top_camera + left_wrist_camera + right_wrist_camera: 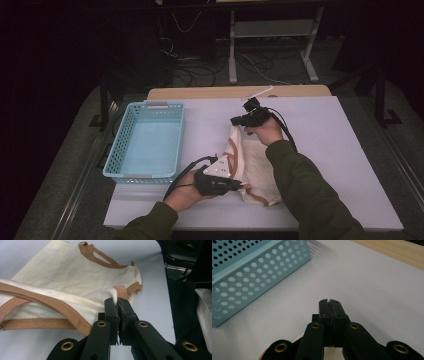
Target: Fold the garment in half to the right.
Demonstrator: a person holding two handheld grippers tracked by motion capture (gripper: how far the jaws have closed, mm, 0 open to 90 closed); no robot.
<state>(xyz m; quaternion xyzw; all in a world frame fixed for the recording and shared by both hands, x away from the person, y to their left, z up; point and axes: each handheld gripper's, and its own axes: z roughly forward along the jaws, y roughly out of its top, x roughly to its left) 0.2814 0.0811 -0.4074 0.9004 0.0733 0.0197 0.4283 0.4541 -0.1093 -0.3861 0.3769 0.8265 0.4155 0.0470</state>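
Note:
A cream tote bag [255, 165] with brown straps lies crumpled on the white table [330, 150]. My left gripper [244, 186] lies near the front edge and is shut on the bag's near hem. In the left gripper view, the cream cloth [67, 277] is pinched between the jaws of my left gripper [117, 301]. My right gripper [234, 121] is at the bag's far corner, which rises up to it, and is shut on that corner. In the right gripper view, the jaws of my right gripper [329, 301] are pressed together over the bare table, with a sliver of cream cloth under them.
A light blue perforated basket [150, 106] stands empty on the left of the table, and its wall [249, 272] is close to my right gripper. A wooden strip [210, 92] runs along the table's far edge. The person's dark sleeve [182, 302] crosses the front right.

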